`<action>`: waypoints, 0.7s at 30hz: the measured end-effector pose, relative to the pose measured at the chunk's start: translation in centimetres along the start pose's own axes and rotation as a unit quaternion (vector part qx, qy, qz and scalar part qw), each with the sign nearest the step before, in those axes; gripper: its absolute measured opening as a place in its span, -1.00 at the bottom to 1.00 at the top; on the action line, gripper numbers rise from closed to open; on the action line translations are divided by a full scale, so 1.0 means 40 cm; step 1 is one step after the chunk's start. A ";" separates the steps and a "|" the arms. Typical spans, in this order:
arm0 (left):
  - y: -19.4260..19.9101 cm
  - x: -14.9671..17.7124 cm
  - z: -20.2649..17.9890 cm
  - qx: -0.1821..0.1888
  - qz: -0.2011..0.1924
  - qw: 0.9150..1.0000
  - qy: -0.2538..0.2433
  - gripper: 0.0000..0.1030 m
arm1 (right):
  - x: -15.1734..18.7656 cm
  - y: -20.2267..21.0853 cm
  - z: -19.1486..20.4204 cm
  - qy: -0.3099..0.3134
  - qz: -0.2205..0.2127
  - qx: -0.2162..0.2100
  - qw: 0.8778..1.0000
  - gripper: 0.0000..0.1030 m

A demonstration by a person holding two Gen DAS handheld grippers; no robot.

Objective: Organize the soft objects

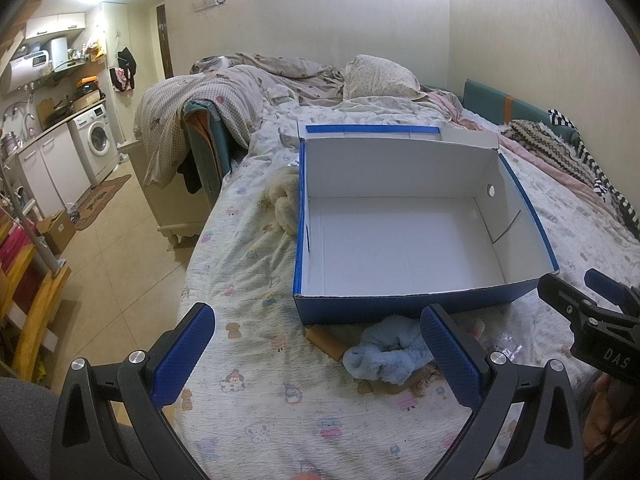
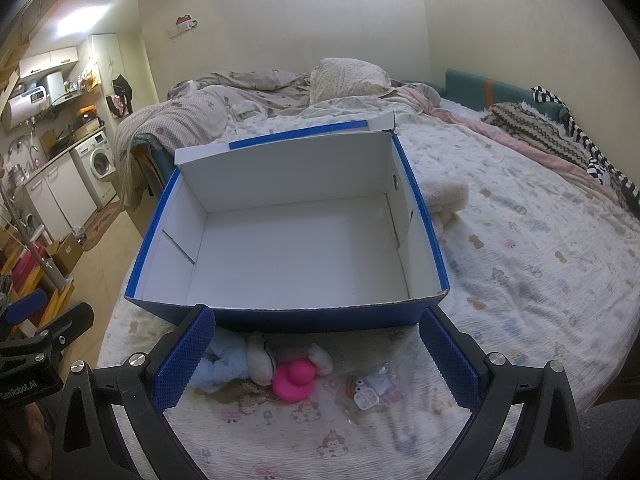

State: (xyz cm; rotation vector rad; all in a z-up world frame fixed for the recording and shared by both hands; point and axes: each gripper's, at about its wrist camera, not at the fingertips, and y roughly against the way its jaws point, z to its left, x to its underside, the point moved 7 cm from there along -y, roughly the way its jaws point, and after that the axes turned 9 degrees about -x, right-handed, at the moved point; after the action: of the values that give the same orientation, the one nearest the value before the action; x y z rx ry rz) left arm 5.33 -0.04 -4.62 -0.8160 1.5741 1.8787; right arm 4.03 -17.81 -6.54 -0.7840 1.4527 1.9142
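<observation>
An empty blue box (image 1: 400,248) with a white inside stands open on the bed. Just in front of it lie a pale blue fluffy toy (image 1: 384,356) and a brown cardboard tube (image 1: 326,344). My left gripper (image 1: 316,314) hangs open above them, holding nothing. In the right wrist view, the box (image 2: 296,248) has the blue toy (image 2: 222,366), a whitish plush (image 2: 260,360), a pink round toy (image 2: 294,378) and a small clear bag of trinkets (image 2: 366,390) before it. My right gripper (image 2: 316,318) is open over these. A cream plush (image 2: 444,196) lies beside the box.
The bed sheet (image 1: 256,280) has cartoon prints. A rumpled duvet (image 1: 224,96) and a pillow (image 1: 376,76) lie behind the box, and knitted blankets (image 2: 532,128) at the far right. The bed's left edge drops to a tiled floor (image 1: 120,248), with a washing machine (image 1: 94,140) beyond.
</observation>
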 end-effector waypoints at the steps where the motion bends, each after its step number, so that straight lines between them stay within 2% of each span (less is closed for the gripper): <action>1: 0.000 0.000 0.000 0.000 0.000 1.000 0.000 0.99 | 0.000 0.000 0.000 0.000 0.000 0.000 1.000 1.00; 13: 0.004 -0.004 0.003 -0.003 0.002 1.000 0.002 0.99 | -0.003 0.006 -0.003 -0.003 0.004 0.000 1.000 1.00; 16: 0.006 -0.015 0.011 -0.007 0.006 1.000 -0.001 0.99 | 0.001 0.003 0.015 -0.020 0.018 -0.032 0.999 1.00; 21: -0.016 -0.036 0.019 -0.010 0.040 0.999 -0.010 0.99 | -0.016 0.006 0.005 -0.042 0.042 -0.052 0.997 1.00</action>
State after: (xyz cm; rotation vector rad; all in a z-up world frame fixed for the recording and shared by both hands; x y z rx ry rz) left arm 6.67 0.78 -3.87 -0.7494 1.6005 1.9561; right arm 4.25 -17.74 -5.88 -0.6905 1.3642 2.0745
